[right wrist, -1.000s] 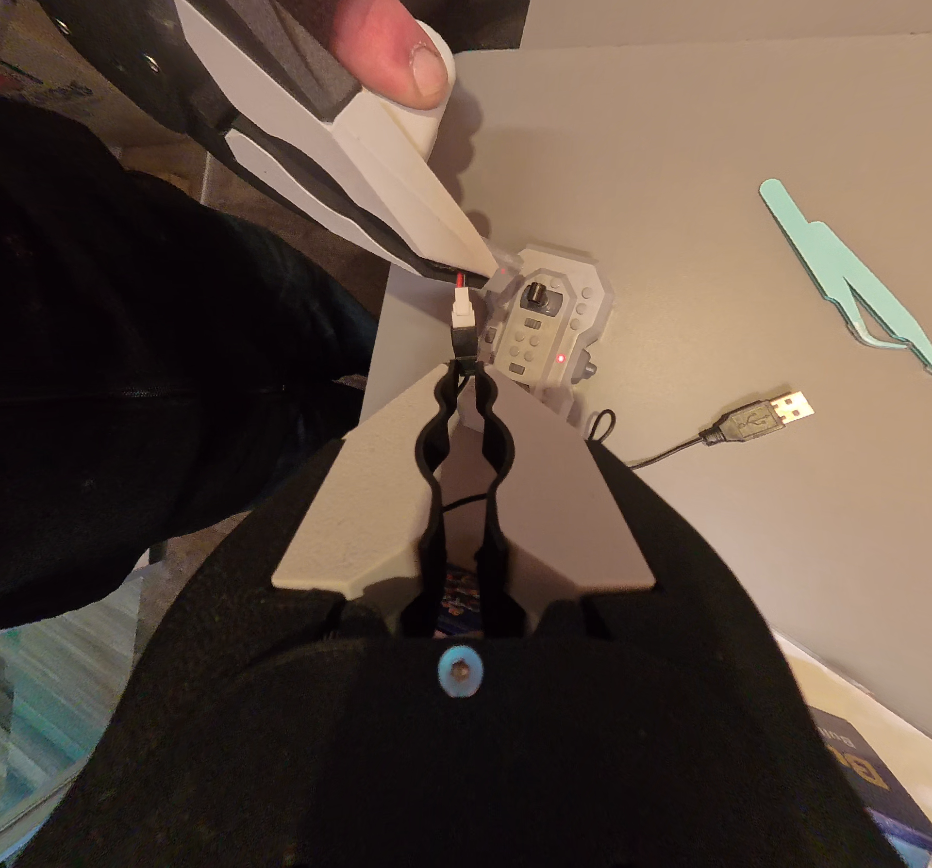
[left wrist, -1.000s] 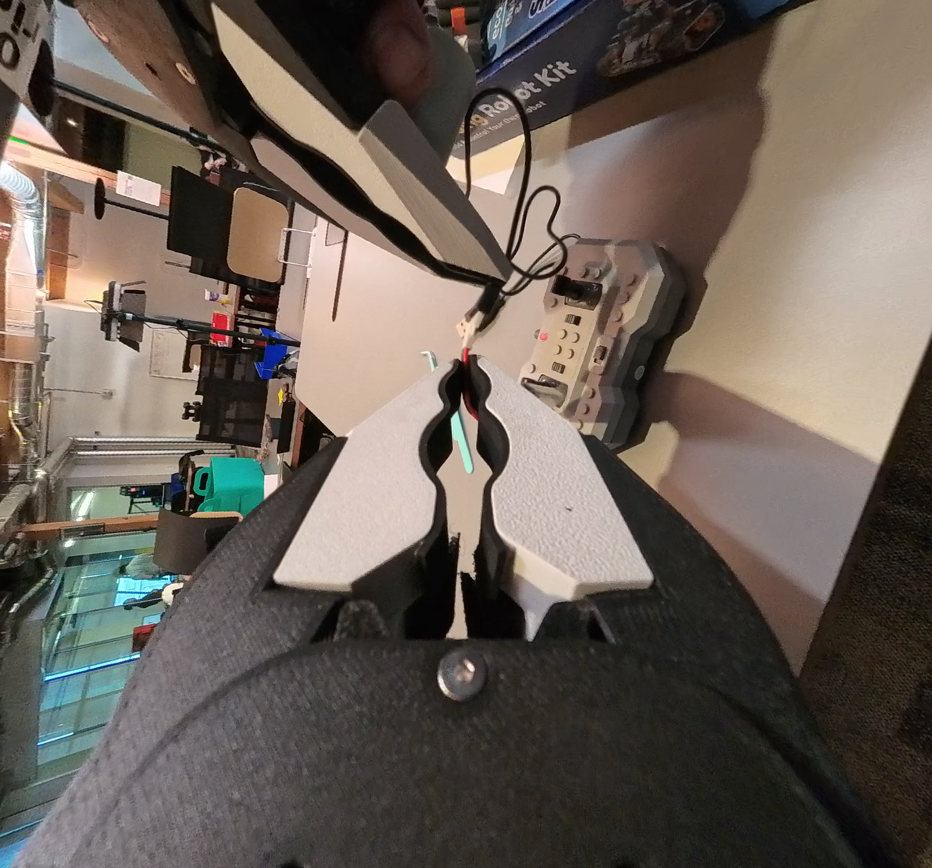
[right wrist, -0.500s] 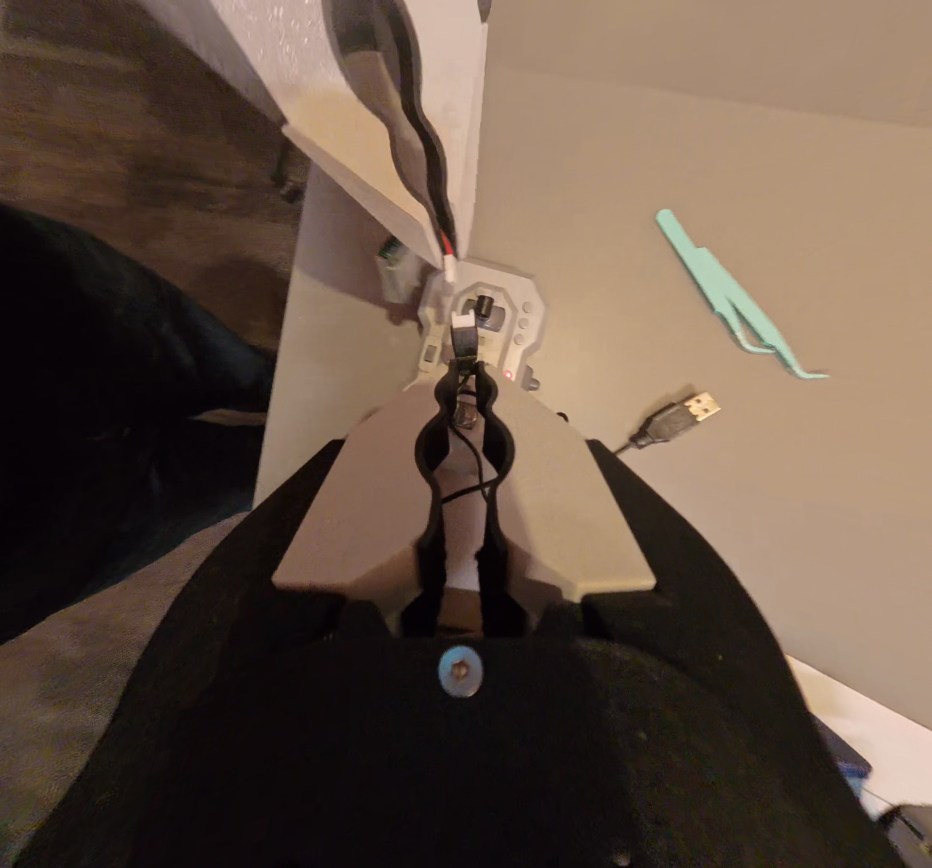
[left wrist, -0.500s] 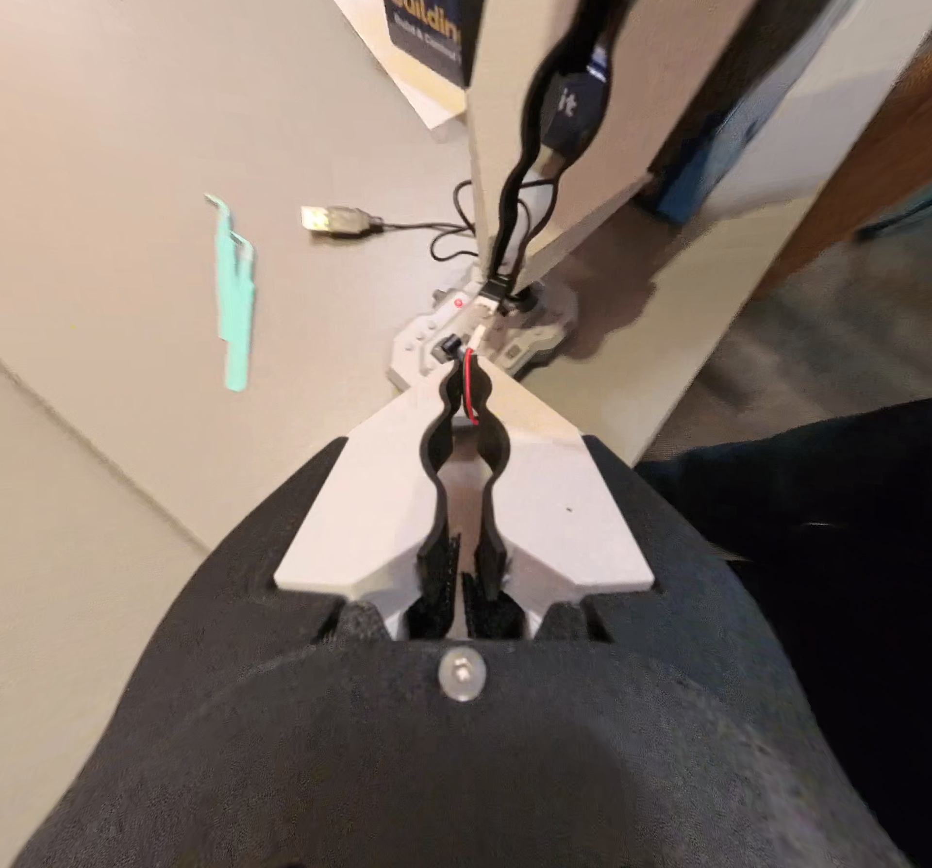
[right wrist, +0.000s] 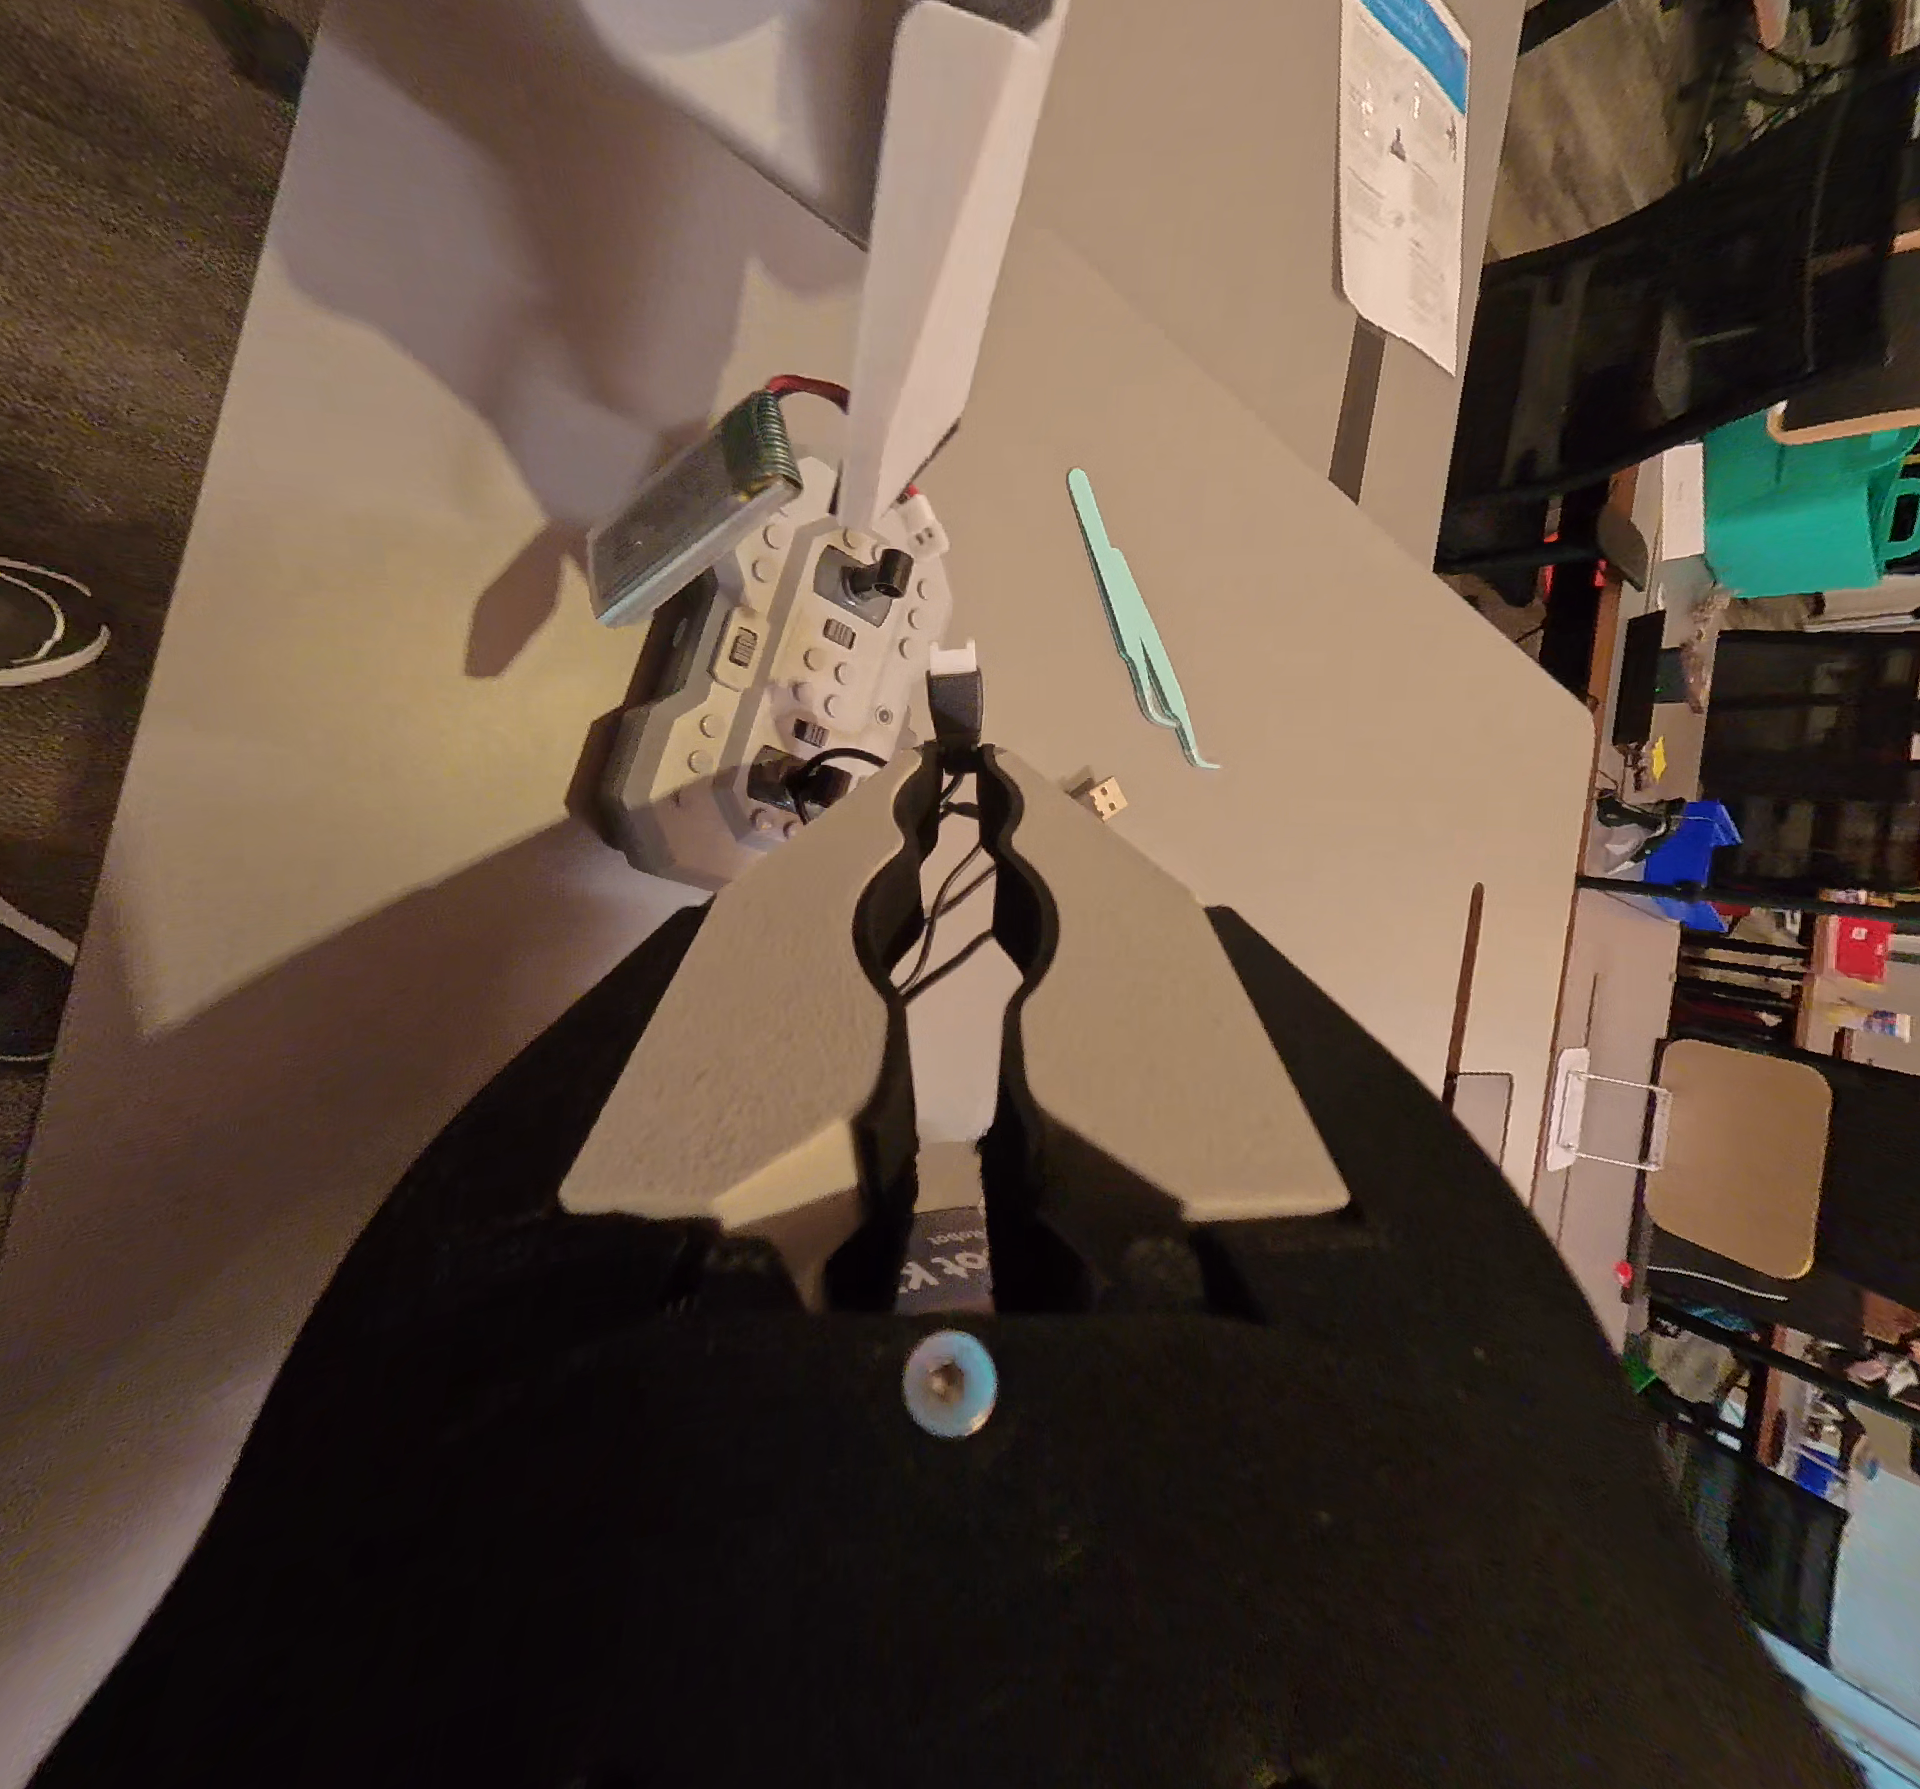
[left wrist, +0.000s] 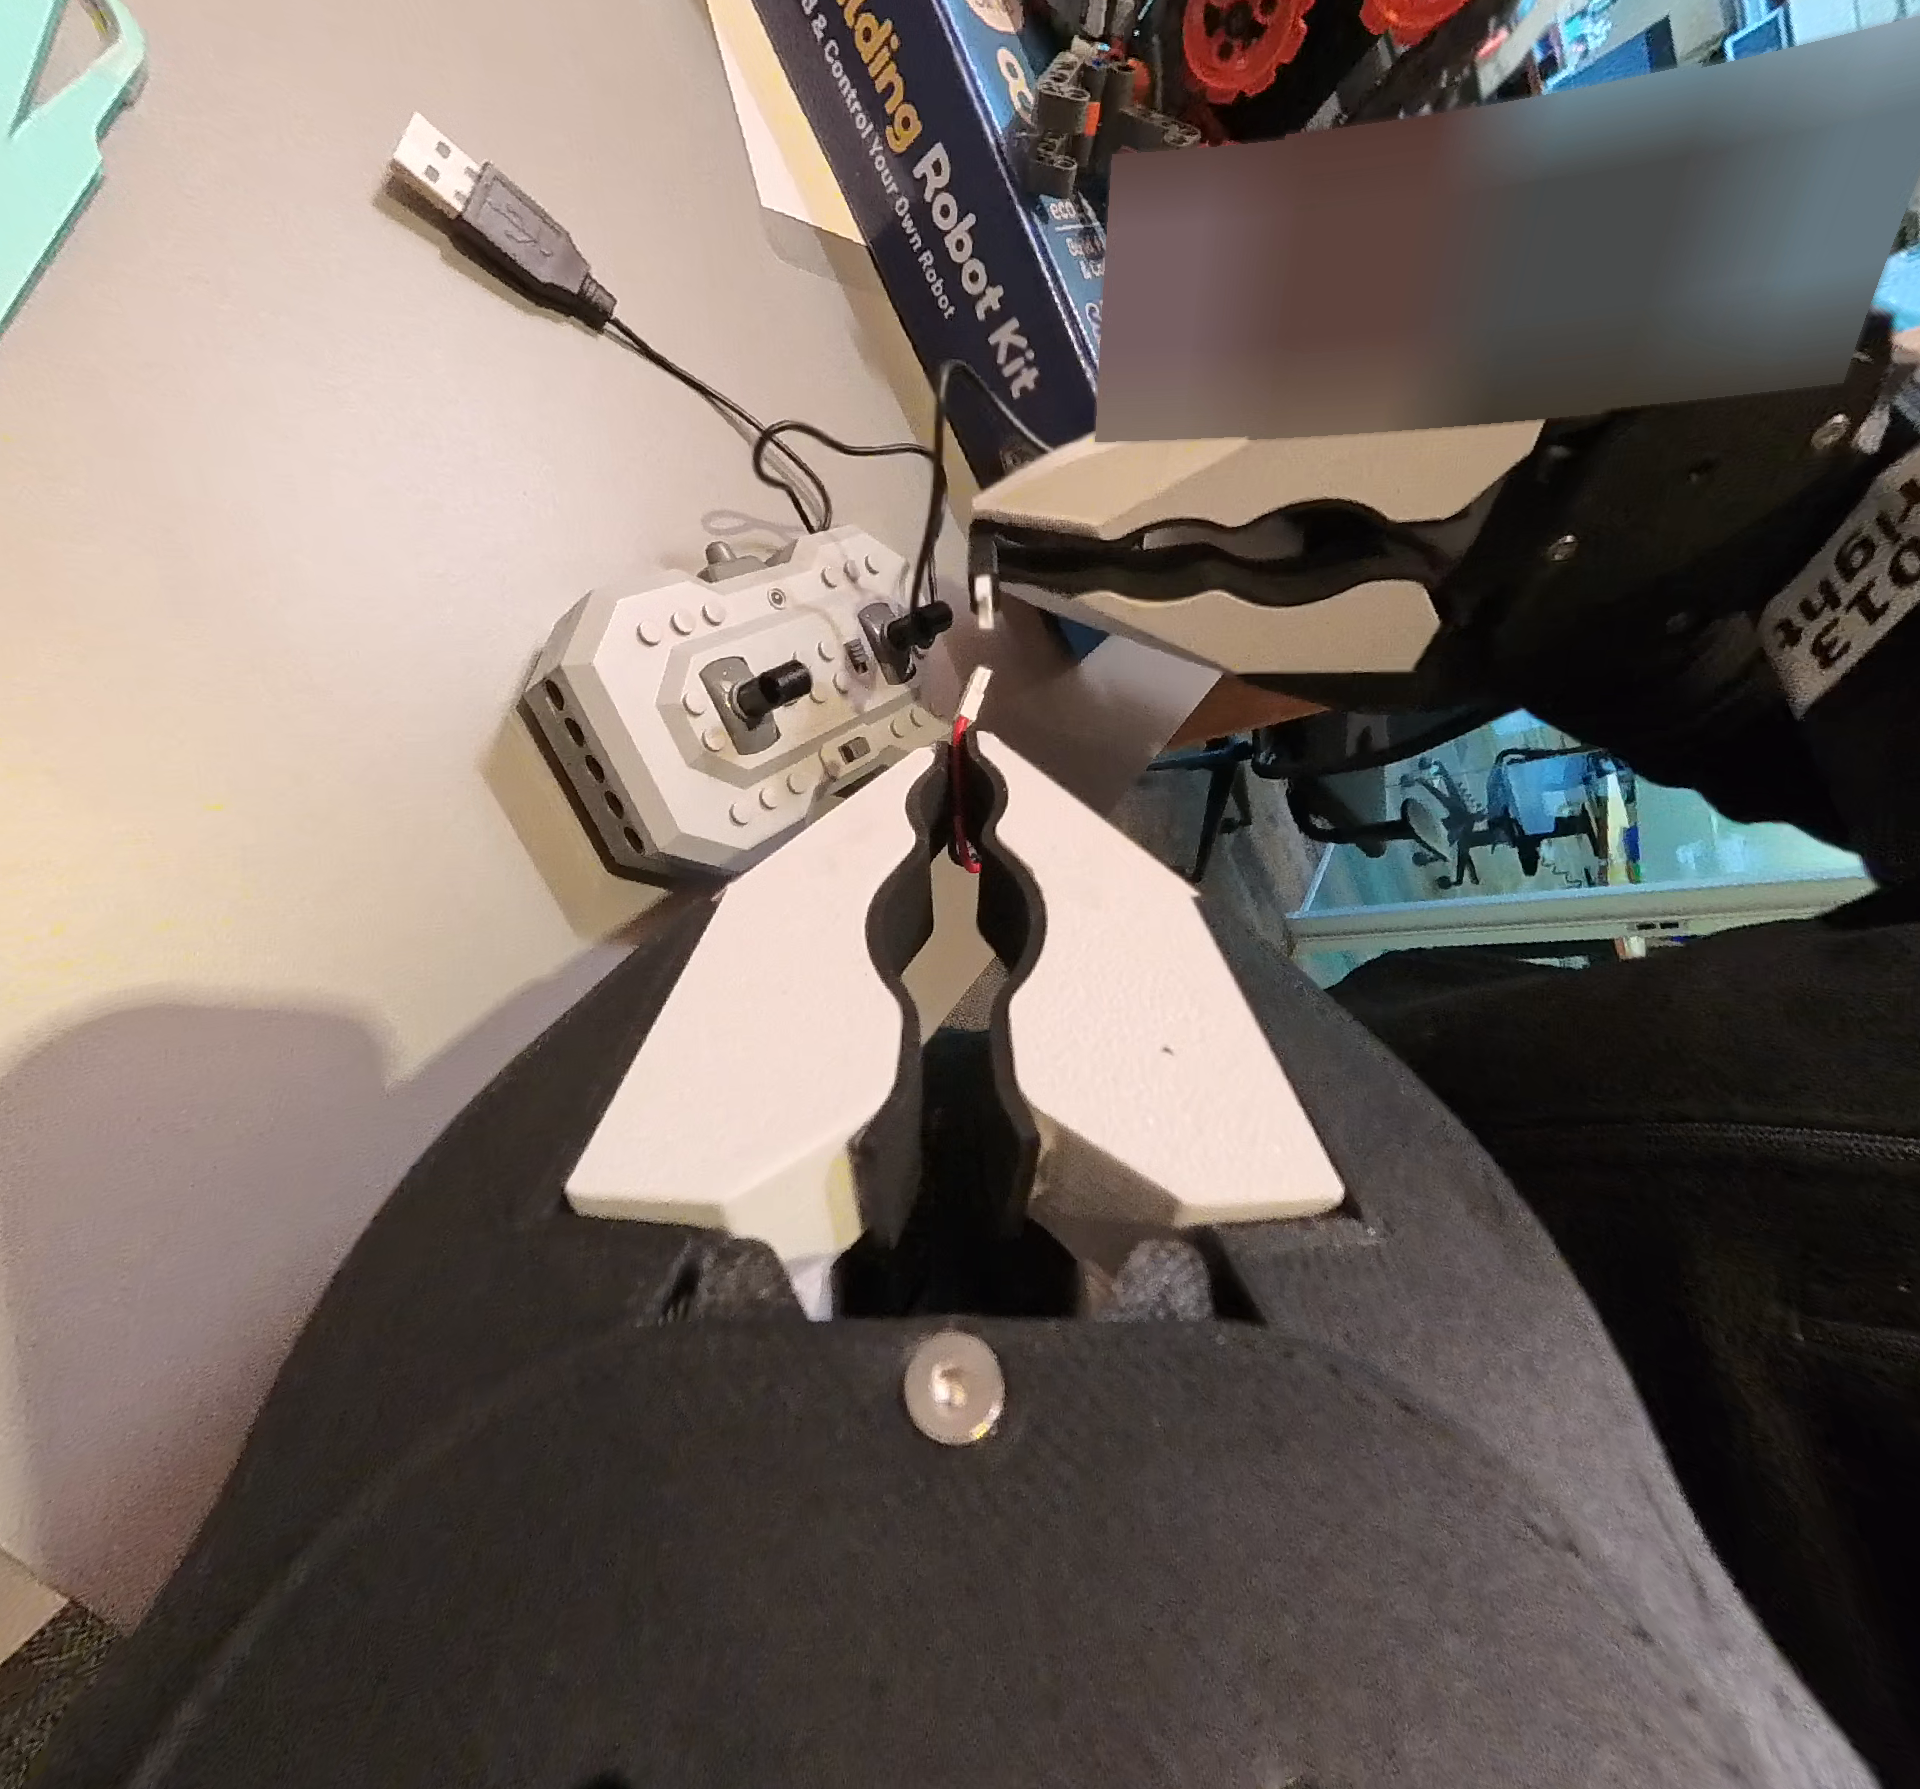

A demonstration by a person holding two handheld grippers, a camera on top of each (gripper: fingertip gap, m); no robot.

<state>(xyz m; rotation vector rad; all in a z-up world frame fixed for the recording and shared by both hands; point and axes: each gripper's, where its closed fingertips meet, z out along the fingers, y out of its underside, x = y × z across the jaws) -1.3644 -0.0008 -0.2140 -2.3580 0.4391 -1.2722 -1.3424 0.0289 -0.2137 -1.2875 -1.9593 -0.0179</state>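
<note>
Left tool [left wrist: 961, 752] pinches a red-and-black lead, its white plug [left wrist: 974, 700] pointing up toward the right tool [left wrist: 987, 550]. That one clamps the black cable's connector [right wrist: 954, 690]. Plugs near, not touching, above the grey controller [left wrist: 727, 690] on the desk [left wrist: 260, 492].

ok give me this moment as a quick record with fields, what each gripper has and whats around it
left gripper: jaws shut on red and black wire, its small white plug sticking out past the tips
right gripper: jaws shut on thin black cable, its black connector with white tip pointing forward
plugs: close, not joined
battery pack: hangs from the red wire
below: grey controller on table
nearby: USB plug, mint tweezers, blue kit box
</note>
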